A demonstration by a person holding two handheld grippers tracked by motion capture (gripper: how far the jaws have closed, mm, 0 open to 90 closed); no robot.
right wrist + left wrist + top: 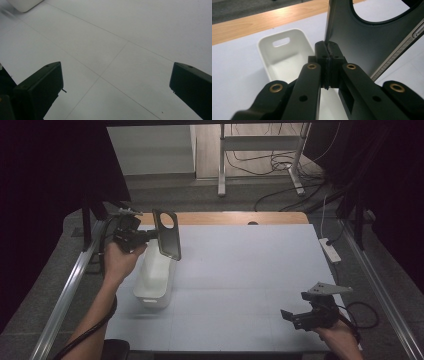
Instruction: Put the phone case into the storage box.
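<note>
My left gripper [150, 234] is shut on the edge of a dark phone case [167, 233] with a round camera hole, held upright in the air above a white plastic bin [155, 277]. In the left gripper view the jaws pinch the phone case [362, 42] at its edge, with the empty white bin [284, 57] below. My right gripper [291, 317] hovers low near the front right of the table, jaws wide open with nothing between them. The right gripper view has its fingertips [42, 85] spread over the bare table.
The white table top [250, 270] has a wooden strip [230, 218] along its far edge. A white power strip [330, 250] lies at the right edge. Metal rails run down both sides. A corner of the white bin [23, 4] sits at the top left of the right gripper view.
</note>
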